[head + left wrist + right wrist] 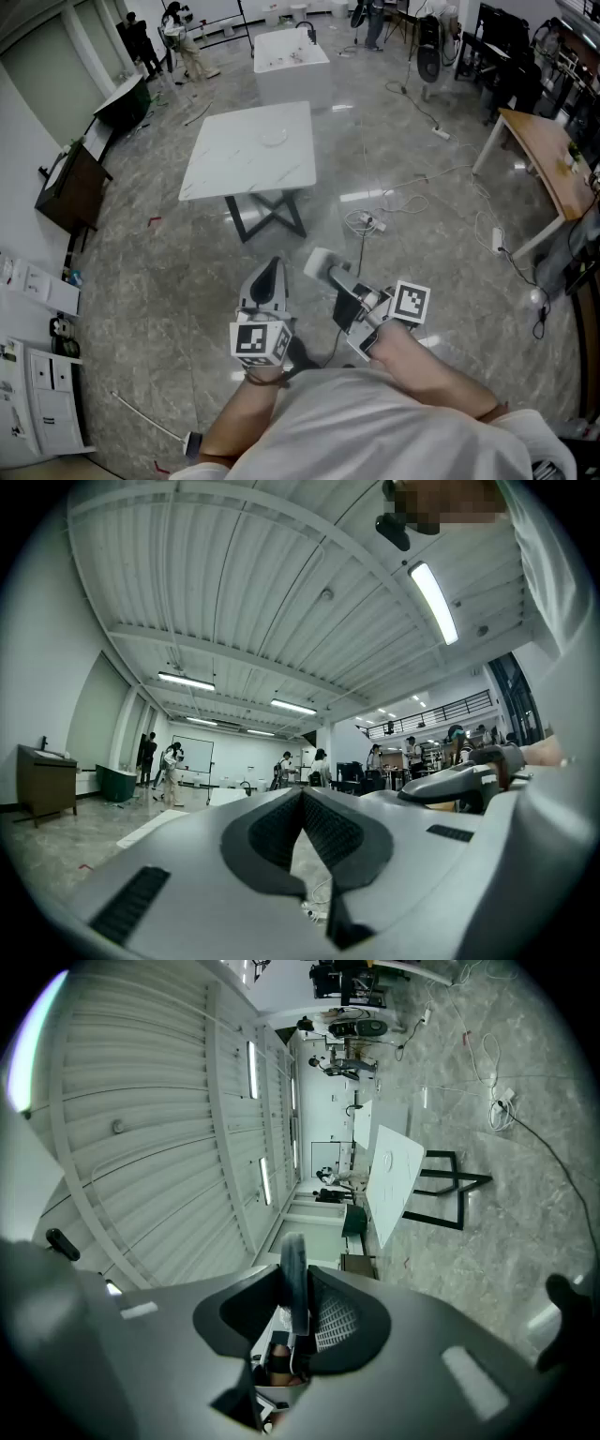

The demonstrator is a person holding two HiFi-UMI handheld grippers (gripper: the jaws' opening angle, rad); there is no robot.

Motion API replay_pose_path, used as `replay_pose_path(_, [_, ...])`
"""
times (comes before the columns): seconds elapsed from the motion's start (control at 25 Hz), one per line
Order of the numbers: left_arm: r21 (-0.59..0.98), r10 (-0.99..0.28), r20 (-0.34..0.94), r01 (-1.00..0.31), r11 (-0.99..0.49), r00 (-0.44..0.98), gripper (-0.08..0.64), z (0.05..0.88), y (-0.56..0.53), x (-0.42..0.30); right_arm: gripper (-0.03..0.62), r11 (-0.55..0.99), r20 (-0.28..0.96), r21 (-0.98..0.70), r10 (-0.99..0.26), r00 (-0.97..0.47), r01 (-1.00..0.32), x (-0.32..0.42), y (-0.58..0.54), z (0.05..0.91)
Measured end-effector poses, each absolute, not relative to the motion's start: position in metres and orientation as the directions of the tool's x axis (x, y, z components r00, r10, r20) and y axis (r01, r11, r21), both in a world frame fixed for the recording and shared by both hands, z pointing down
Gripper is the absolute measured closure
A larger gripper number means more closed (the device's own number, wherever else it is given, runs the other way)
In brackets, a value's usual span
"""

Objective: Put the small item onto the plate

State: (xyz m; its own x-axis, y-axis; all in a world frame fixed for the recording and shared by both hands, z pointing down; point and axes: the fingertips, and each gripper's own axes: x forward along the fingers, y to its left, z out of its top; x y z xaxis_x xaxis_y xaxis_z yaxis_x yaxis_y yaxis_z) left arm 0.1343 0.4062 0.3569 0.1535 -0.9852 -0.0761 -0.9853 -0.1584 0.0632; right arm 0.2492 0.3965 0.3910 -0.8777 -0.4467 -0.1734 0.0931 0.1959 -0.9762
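**Small item gripped in the air, plate far off on the white surface**

Small item is thin and grey. In the right gripper view it is seen edge-on between the jaws of the right hand-held gripper, which are closed on it. In the head view it shows as a pale lump at that gripper's tip, in the air above the grey marbled floor and close in front of the person.

Just to its left is the left hand-held gripper. Its jaws are brought together at the tips, and its own view shows nothing between them.

The plate is pale and round. It lies on the far right part of a white surface with black crossed legs. That surface stands well apart from both grippers, farther out across the floor.

A cube on the left hand-held gripper and another cube on the right one each carry black-and-white square marker patterns; these are coded blocks, not letters. White boxes at the near left edge bear small dark marks too small to read.

Pale cables trail over the floor to the right of the surface. A wooden desk stands at the right edge. At the far end is a white block-shaped stand, with several people beyond it.
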Motion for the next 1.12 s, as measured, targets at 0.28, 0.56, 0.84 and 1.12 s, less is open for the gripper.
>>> replay_pose_path(0.28, [0.063, -0.986, -0.080, -0.986, -0.153, 0.148, 0.554, 0.355, 0.405, 0.133, 0.499, 0.195, -0.172, -0.976, -0.437, -0.883, 0.094, 0.246, 0.397, 0.392])
replay_pose_path(0.56, [0.067, -0.988, -0.074, -0.987, -0.143, 0.138, 0.554, 0.364, 0.401, 0.131, 0.500, 0.205, -0.179, -0.974, -0.434, -0.883, 0.097, 0.246, 0.392, 0.397])
replay_pose_path(0.84, [0.083, -0.988, -0.073, -0.987, -0.139, 0.133, 0.554, 0.361, 0.386, 0.108, 0.500, 0.209, -0.181, -0.973, -0.420, -0.889, 0.100, 0.221, 0.380, 0.393])
replay_pose_path(1.12, [0.091, -0.986, -0.074, -0.983, -0.159, 0.152, 0.554, 0.364, 0.346, 0.065, 0.499, 0.210, -0.179, -0.973, -0.426, -0.887, 0.096, 0.176, 0.345, 0.393])
